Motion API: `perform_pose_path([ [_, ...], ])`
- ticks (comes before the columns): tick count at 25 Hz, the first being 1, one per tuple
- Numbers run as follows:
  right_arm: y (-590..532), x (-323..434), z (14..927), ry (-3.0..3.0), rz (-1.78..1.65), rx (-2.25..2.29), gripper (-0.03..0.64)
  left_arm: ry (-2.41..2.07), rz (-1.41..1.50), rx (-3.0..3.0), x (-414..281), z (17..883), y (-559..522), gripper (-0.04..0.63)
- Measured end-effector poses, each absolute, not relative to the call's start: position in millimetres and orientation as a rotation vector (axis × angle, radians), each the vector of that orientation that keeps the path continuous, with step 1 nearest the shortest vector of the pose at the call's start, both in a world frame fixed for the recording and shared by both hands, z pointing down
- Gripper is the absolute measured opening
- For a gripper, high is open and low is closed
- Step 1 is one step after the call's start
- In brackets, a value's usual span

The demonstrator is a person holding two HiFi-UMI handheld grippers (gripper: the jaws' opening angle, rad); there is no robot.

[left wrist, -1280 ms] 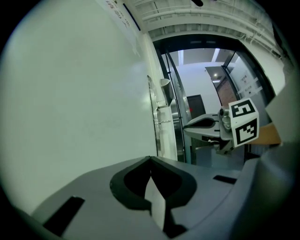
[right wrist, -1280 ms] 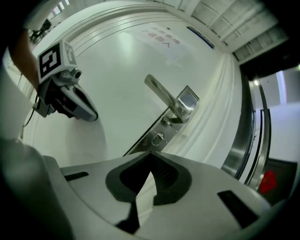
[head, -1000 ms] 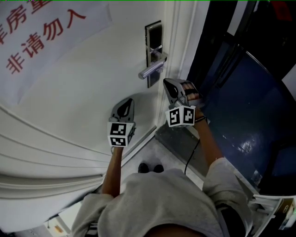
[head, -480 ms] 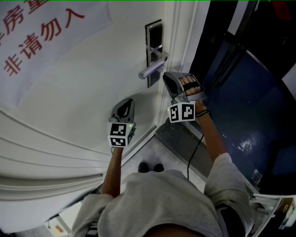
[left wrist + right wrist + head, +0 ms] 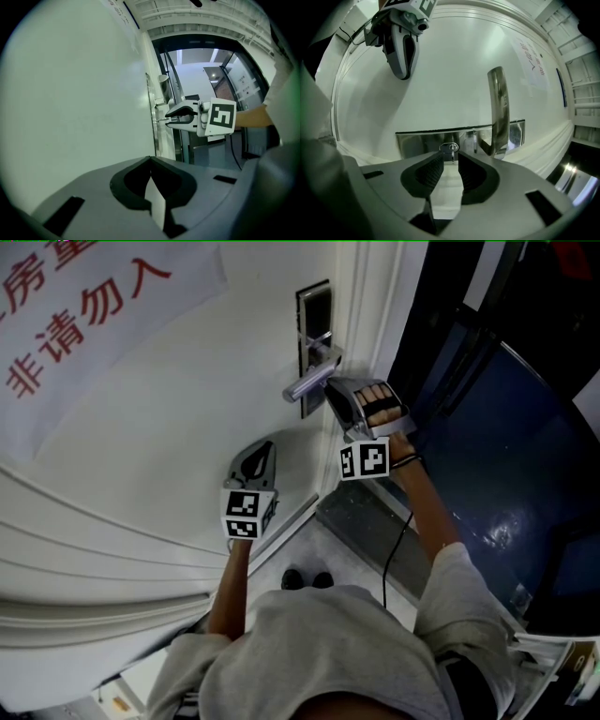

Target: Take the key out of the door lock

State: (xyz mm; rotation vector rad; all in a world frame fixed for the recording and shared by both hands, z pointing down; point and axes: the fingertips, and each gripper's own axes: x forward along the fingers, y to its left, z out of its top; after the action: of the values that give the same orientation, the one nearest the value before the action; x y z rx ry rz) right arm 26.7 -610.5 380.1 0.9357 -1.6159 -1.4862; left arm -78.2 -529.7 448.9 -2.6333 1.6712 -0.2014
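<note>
White painted door is carrying a polished steel lock plate. The steel lever handle is standing at 1 o'clock of the keyhole. Left hand-held gripper is idling clenched, empty. Right hand-held gripper is released, its jaws just having been opening. The small silver key is sitting in the lock at 12 o'clock between the tips, unpinched. Judgement: centre the pads on the key head, clench squarely, then draw straight out.

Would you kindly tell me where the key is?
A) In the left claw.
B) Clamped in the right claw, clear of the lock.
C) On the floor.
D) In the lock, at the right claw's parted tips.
D: the right gripper view shows the key in the lock plate, between the tips of the right claw, whose jaws have just been opening and do not press it.
</note>
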Motion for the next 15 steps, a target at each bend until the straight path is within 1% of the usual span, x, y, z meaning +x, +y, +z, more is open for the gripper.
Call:
perform_pose_path([
  [1,-612.3,25.3,379.6,-1.617,-1.489,0.938,0.107,1.671,-0.203,-2.633,-78.4,449.2,-530.0,0.018],
  [6,-621.6,19.6,376.2,-1.611,-1.495,0.939,0.091,1.661,-0.206,-2.639,-77.0,450.1,-530.5,0.018],
  [10,-624.4,13.8,376.4,-1.587,-1.532,0.94,0.037,1.657,-0.206,-2.64,-76.4,450.5,-532.1,0.018],
  [15,-625.1,13.5,377.4,-1.585,-1.538,0.942,0.032,1.652,-0.205,-2.648,-75.1,450.7,-533.0,0.018],
])
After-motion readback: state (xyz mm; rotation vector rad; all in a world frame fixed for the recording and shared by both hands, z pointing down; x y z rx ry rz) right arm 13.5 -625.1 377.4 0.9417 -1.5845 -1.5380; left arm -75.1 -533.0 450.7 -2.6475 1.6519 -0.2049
